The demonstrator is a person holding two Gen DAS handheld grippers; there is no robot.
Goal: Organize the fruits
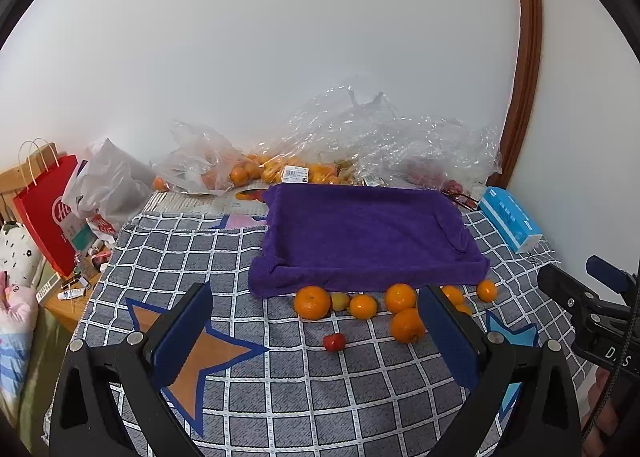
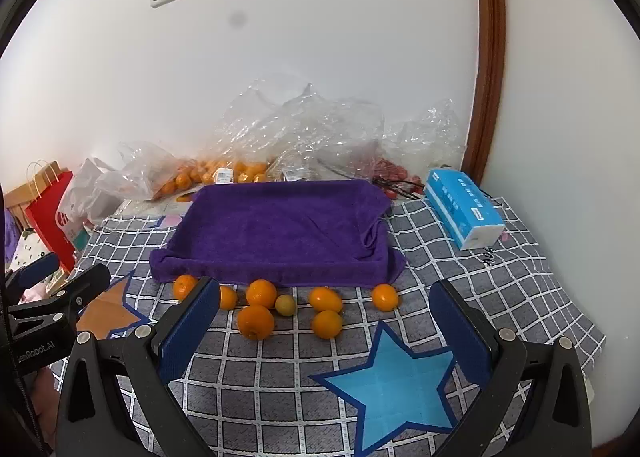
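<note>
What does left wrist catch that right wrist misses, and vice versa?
Left wrist only: a small red fruit on the checked cloth, nearer than the oranges, and an orange star in full. Right wrist only: a whole blue star. Both: the purple towel-lined tray, loose oranges along its front edge, the blue tissue pack, and open grippers, left and right.
</note>
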